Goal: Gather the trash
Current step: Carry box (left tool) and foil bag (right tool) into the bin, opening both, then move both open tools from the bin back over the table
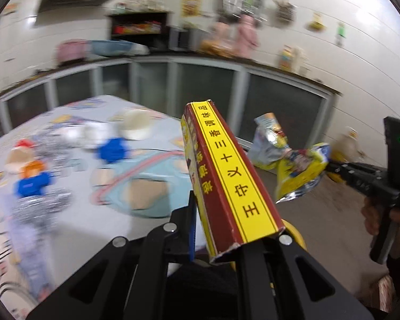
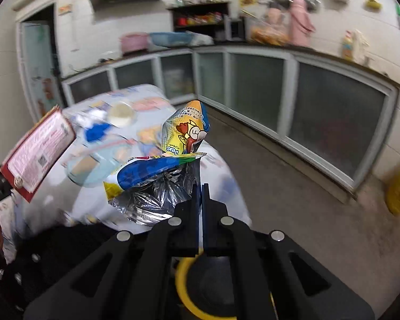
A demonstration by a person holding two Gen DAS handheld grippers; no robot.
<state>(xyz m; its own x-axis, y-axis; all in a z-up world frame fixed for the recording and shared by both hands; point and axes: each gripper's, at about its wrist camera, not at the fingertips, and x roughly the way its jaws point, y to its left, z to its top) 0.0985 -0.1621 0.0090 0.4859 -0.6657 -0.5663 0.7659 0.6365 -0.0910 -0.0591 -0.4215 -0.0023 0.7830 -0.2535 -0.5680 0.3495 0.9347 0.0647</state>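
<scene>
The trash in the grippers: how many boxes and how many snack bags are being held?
Boxes: 1, the red-and-yellow carton in the left hand-held gripper.
Snack bags: 1, the crumpled foil wrapper in the right hand-held gripper.
Total: 2

On the table (image 1: 66, 229): one white bowl (image 1: 135, 127), two blue pieces (image 1: 112, 150), several steel scourers (image 1: 49, 146), number unclear. Off it: one carton (image 1: 228, 176), one snack bag (image 2: 157, 176).

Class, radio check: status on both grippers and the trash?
Left gripper shut on red-and-yellow box. Right gripper shut on crumpled snack wrapper. Both loads held beside the table. Nothing blocking.
</scene>
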